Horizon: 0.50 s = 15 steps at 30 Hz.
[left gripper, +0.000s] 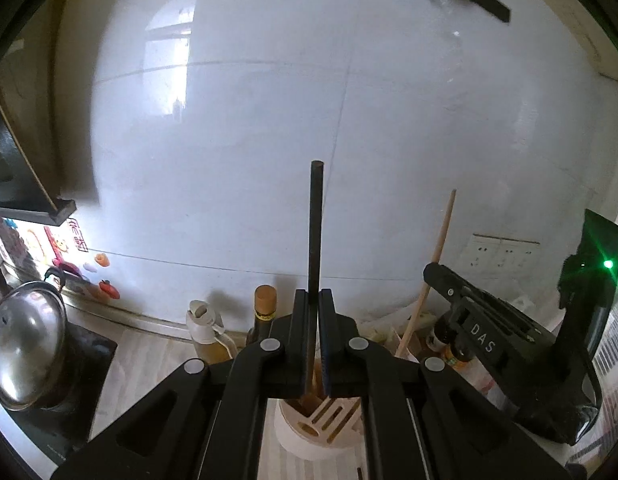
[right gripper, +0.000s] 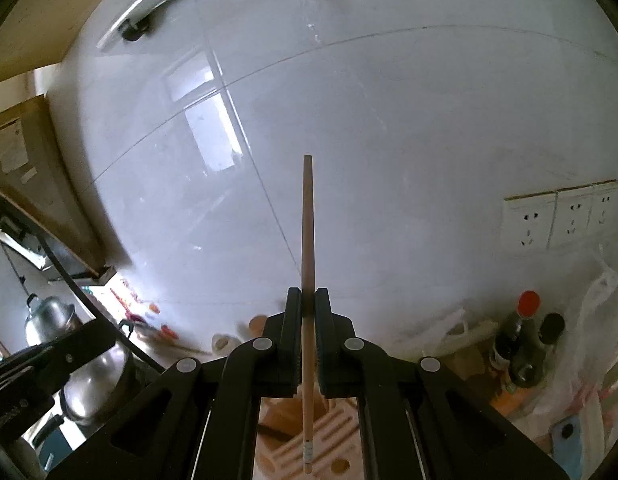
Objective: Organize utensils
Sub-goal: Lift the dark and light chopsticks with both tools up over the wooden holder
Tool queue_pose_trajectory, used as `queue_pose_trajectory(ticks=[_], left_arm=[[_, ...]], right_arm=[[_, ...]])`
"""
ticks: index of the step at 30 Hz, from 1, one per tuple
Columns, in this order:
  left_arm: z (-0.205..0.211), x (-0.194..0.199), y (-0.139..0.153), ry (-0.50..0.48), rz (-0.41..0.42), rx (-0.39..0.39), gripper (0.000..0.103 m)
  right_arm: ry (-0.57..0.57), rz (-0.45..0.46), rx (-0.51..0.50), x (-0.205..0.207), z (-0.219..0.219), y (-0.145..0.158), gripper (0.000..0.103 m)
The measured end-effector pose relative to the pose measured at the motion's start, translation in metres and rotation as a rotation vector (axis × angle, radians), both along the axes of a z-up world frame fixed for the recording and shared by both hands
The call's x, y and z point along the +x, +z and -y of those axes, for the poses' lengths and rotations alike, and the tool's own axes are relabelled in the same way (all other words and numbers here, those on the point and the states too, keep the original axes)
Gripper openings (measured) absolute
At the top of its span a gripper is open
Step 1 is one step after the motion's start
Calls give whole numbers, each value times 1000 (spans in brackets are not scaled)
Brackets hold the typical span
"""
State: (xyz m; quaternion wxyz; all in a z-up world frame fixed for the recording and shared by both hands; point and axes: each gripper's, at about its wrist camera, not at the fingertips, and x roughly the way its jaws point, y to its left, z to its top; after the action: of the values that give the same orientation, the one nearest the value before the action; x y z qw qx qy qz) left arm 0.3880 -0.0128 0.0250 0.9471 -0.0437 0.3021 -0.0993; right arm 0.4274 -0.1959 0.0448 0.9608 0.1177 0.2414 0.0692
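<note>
My left gripper (left gripper: 314, 296) is shut on a black chopstick (left gripper: 316, 220) that stands upright. Its lower end hangs just above the slotted top of a beige utensil holder (left gripper: 305, 440). My right gripper (right gripper: 307, 294) is shut on a light wooden chopstick (right gripper: 307, 220), also upright. That chopstick's banded lower end hangs over the same holder (right gripper: 337, 424). In the left wrist view the right gripper (left gripper: 433, 274) sits to the right, with the wooden chopstick (left gripper: 442, 236) slanting up from it. Both chopsticks are held near their middle.
A steel pot with a lid (left gripper: 25, 344) sits on a dark hob at the left. Oil bottles (left gripper: 265, 312) stand behind the holder, against the white tiled wall. Dark sauce bottles (right gripper: 521, 344), plastic bags (right gripper: 601, 320) and wall sockets (right gripper: 561, 216) are on the right.
</note>
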Motion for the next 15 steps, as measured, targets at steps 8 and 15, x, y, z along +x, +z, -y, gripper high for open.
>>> queue_pose_trajectory(ticks=[8, 15], left_arm=[[2, 22, -26, -7, -66, -6, 2], [2, 32, -44, -3, -115, 2, 2]], right_arm=[[2, 30, 41, 32, -6, -22, 6], [-7, 57, 44, 46, -10, -44, 6]])
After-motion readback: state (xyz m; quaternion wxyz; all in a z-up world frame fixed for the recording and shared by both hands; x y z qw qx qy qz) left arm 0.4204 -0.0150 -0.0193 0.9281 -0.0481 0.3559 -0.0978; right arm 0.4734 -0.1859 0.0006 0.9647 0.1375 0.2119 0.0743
